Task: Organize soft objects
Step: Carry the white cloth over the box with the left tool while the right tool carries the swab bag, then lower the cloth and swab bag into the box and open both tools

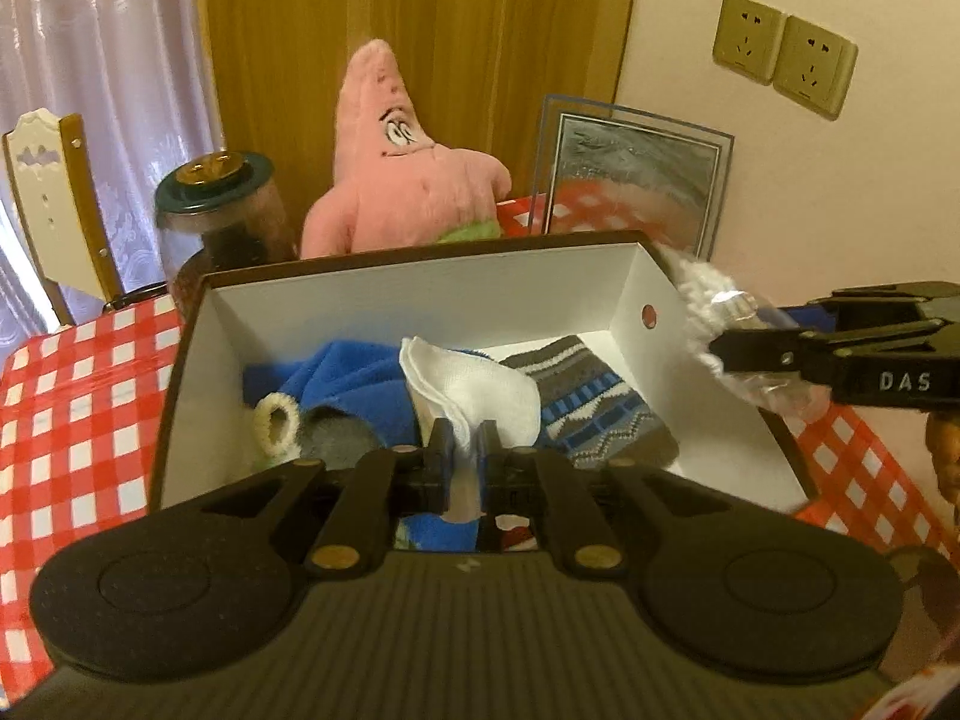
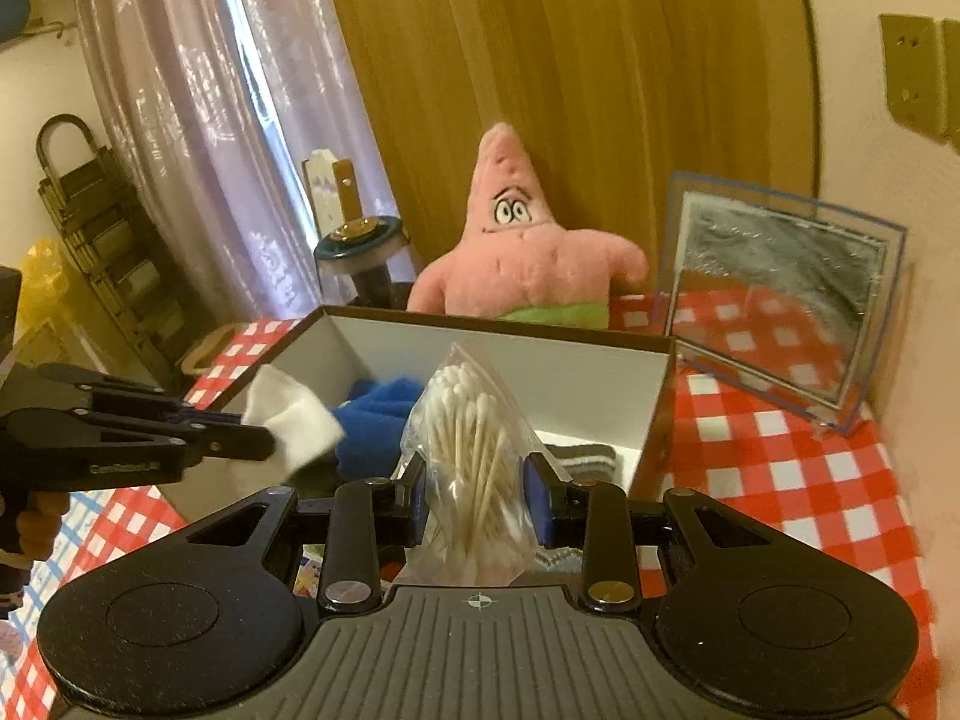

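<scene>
My left gripper (image 1: 465, 441) is shut on a folded white cloth (image 1: 474, 387) and holds it over the open brown box (image 1: 420, 288). Inside the box lie a blue fleece item (image 1: 348, 381), a grey patterned knit sock (image 1: 600, 405) and a small cream ring (image 1: 277, 423). My right gripper (image 2: 477, 480) is shut on a clear bag of cotton swabs (image 2: 468, 432), at the box's near right rim; it shows in the left wrist view (image 1: 738, 339). The left gripper with the cloth (image 2: 294, 414) shows in the right wrist view.
A pink star plush (image 1: 396, 162) stands behind the box. A dark-lidded jar (image 1: 219, 210) is to its left, a framed mirror (image 1: 636, 174) to its right. The red checked tablecloth (image 1: 72, 372) covers the table. A wall with sockets (image 1: 780, 54) is at right.
</scene>
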`<state>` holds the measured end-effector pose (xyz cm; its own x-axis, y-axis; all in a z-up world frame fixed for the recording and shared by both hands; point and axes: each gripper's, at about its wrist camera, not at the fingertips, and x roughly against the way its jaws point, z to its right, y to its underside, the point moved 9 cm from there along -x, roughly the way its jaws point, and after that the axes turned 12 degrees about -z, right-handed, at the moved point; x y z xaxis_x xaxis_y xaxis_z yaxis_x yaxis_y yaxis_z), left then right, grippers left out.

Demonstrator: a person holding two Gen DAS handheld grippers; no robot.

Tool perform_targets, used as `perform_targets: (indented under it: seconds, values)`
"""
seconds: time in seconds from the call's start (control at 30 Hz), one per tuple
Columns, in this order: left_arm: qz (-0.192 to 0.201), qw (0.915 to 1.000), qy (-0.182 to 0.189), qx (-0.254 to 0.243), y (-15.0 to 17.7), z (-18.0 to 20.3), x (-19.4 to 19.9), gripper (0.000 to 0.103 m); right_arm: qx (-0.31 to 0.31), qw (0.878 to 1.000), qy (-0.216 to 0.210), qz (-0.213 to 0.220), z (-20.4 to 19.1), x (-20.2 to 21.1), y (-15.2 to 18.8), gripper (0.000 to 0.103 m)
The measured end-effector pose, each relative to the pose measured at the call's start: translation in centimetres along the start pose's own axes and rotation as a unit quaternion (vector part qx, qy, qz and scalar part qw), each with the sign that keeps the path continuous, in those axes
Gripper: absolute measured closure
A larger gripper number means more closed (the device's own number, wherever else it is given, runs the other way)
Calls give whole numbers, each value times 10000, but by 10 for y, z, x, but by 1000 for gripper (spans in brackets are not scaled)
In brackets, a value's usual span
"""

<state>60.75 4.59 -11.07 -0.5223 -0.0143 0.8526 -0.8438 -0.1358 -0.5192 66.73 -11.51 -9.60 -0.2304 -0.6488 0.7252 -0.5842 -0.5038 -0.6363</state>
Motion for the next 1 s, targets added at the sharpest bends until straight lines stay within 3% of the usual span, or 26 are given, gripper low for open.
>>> perform_targets:
  seconds: [0.1,0.23,0.47,0.73,1.0]
  values:
    - [29,10000,-40,19,-8,1,-8,65,9,9999,-102,11,1,-10,-5,70]
    - [36,9999,-163,13,-15,-1,-15,57,-69,9998,-202,12,2,-21,-12,66]
    - [-74,9993,-329,153,-11,-14,-17,54,-129,9998,-142,-1,5,-28,-13,46]
    - [-78,9990,-335,288,0,-18,-4,47,-342,9992,-143,-156,12,-22,2,43]
    - [59,9986,-321,406,8,-13,22,47,-526,9983,-229,-138,9,-2,16,41]
